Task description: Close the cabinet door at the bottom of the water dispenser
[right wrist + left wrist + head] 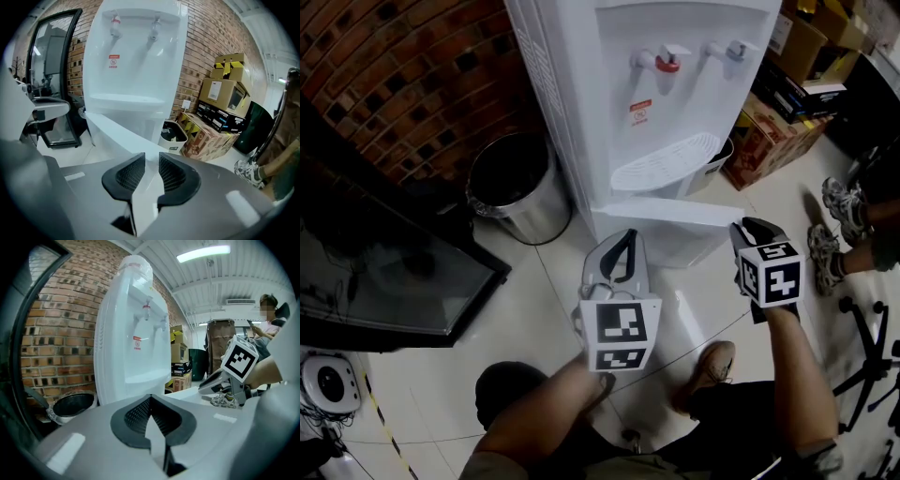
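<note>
Door (666,214) stands open at the base of the dispenser (609,94), swung out over the floor. Right gripper (752,228) sits at the door's free end, jaws slightly spread, door edge just ahead of the gap; no clear contact with the pads. Left gripper (622,246) is near the door's front, jaws pressed together, empty. Bin (511,187) stands left of the dispenser.
</note>
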Demonstrator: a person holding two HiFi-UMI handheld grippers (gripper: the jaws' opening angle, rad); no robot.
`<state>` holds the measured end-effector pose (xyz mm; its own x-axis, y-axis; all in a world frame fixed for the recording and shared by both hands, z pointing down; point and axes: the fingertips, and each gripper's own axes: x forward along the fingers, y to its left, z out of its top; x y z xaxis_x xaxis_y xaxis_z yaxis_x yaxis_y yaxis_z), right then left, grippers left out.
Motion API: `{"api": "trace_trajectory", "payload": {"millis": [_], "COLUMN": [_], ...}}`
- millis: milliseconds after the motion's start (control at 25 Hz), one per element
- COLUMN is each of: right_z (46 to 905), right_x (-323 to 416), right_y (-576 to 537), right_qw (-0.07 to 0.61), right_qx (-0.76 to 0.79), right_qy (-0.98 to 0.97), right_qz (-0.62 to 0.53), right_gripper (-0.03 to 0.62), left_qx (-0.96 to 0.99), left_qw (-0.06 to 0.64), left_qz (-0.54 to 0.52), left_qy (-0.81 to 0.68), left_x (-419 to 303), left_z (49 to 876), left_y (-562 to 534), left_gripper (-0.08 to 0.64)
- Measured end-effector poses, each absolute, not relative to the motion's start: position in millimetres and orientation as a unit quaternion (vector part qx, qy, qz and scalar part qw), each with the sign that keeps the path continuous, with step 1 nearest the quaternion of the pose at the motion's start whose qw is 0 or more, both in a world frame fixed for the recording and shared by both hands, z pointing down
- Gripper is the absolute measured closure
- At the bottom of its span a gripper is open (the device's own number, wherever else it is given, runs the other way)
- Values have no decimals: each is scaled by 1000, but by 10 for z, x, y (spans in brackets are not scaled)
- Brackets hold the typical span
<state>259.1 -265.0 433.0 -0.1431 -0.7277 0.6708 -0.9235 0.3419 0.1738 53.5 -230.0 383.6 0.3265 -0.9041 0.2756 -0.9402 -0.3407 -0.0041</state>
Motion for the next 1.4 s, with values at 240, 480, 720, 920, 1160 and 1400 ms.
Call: {"api": "trace_trajectory", "payload": {"millis": [240, 480, 720, 920, 1160, 1400], "right_z": [4346, 4414, 4677, 4742, 4743, 4560], "right_x": [2649, 2623, 2561, 2404, 2341, 2387], "right_y": [-3023, -3410, -3798, -4024, -4010, -3864], "right_qw": [312, 264, 203, 184, 187, 204], "right_qx": [583, 622, 627, 610, 591, 587], "right_qy": [-733, -715, -714, -734, -747, -753], "right_qz": [160, 180, 236, 238, 237, 217], "right_gripper": [531, 592, 591, 591, 591, 591], "left_qx": [804, 788, 773, 761, 764, 775], "left_qw": [72, 74, 78, 92, 90, 92], "left_qz": [120, 122, 112, 93, 81, 91], "left_qy": [-579, -599, -620, -635, -633, -618], "left_x": [411, 183, -18, -135, -83, 43], "left_z": [3839, 3859, 3760, 3669, 3597, 3699], "left_y": [-2359, -2397, -2401, -2384, -2418, -2452], "left_gripper": [560, 560, 560, 560, 559, 560]}}
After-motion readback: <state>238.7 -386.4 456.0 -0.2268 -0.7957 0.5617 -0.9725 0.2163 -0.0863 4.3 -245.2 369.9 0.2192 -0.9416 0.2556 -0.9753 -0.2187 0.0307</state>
